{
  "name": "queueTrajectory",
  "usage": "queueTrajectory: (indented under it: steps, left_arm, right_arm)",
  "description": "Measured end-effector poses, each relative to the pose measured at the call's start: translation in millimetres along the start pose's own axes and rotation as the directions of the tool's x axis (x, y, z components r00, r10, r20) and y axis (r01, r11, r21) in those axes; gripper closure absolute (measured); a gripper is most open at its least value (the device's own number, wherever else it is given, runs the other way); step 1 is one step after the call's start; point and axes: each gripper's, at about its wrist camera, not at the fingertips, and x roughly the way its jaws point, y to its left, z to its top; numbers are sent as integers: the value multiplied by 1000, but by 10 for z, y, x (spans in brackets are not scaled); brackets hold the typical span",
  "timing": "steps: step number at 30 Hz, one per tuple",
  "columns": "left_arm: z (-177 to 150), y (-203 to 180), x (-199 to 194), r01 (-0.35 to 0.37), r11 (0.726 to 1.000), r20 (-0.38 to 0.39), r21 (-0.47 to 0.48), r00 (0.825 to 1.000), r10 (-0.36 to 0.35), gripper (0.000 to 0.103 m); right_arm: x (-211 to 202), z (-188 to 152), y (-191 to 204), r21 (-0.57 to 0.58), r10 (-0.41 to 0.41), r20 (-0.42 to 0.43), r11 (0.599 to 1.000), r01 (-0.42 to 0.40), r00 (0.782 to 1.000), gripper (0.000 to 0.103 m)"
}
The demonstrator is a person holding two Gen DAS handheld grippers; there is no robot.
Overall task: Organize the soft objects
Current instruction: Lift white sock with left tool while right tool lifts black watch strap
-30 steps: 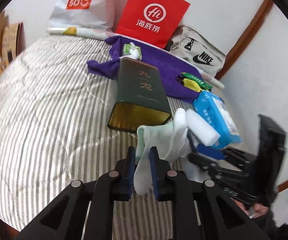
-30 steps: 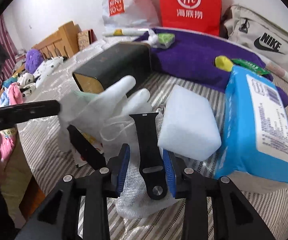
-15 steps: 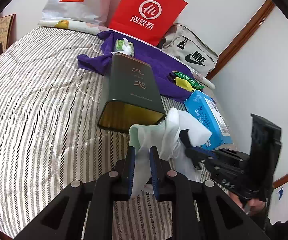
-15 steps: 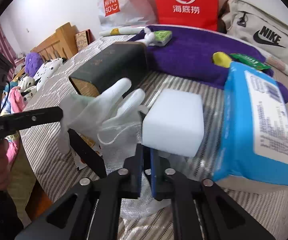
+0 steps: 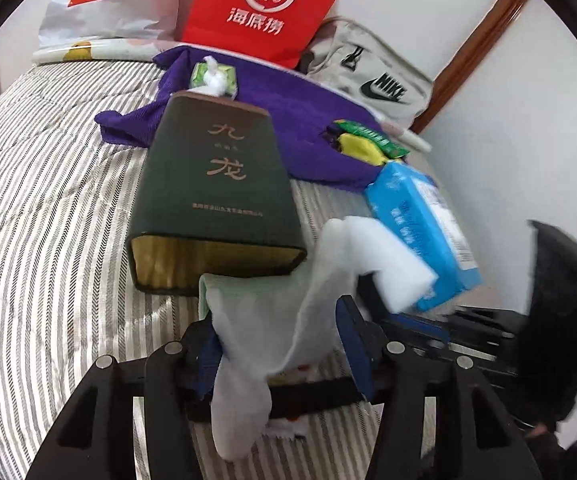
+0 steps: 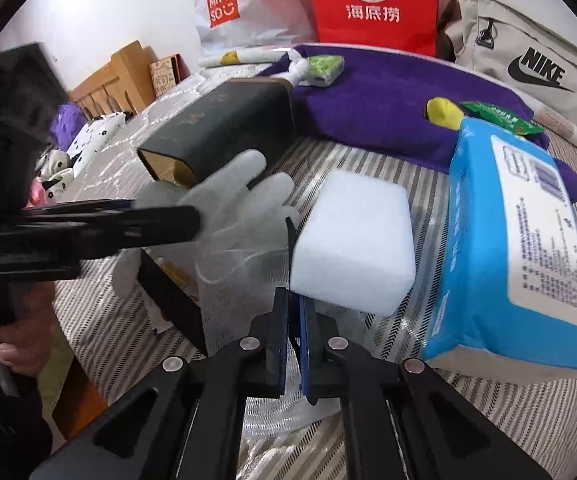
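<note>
left gripper (image 5: pixel 280 344) jaws have just been opening, spread around the white glove (image 5: pixel 272 320), pads clear. right gripper (image 6: pixel 293 320) pinches a black strap (image 6: pixel 290 236). glove lies at 12 o'clock, just short of the open dark box (image 5: pixel 212 200).

White walls (image 5: pixel 428 12), wooden headboard (image 6: pixel 116 80), striped bedspread (image 5: pixel 48 200)

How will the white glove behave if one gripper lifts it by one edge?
The white glove will probably hang limp: it already droops in folds over the left gripper. It looks thin, so likely light. It may drag the mesh cloth beneath it.
</note>
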Motion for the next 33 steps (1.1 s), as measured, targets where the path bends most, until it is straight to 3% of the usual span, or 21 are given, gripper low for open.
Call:
queueTrajectory:
  steps: [2, 4, 6, 16, 21, 28, 33]
  left_arm:
    - [1, -2, 54, -14, 1000, 0, 1, 1000, 14, 62]
    - [1, 16, 79, -11, 1000, -4, -8, 1000, 11, 81]
    - [0, 10, 77, 9, 1000, -5, -7, 1000, -9, 89]
    - [-88, 20, -482, -13, 1000, 90, -23, 996, 15, 93]
    - [-143, 39, -776, -69, 997, 152, -27, 986, 72, 93]
    - [-306, 34, -912, -87, 995, 143, -41, 985, 92, 93]
    - [-459, -3, -1009, -83, 995, 143, -63, 985, 92, 93]
  right_arm:
    - [-80, -17, 0, 5, 26, 9, 1000, -26, 1000, 100]
    - [-179, -49, -5, 15, 81, 16, 997, -81, 997, 100]
    - [-237, -76, 7, 13, 114, 23, 993, -114, 993, 100]
    - [-497, -293, -155, 53, 85, 51, 995, -88, 995, 100]
    - [-680, -504, -334, 91, 39, 64, 995, -45, 997, 100]
    - [-747, -801, -662, 176, -49, 35, 984, 42, 998, 100]
    - [-768, -878, -809, 215, -66, 31, 975, 57, 997, 100]
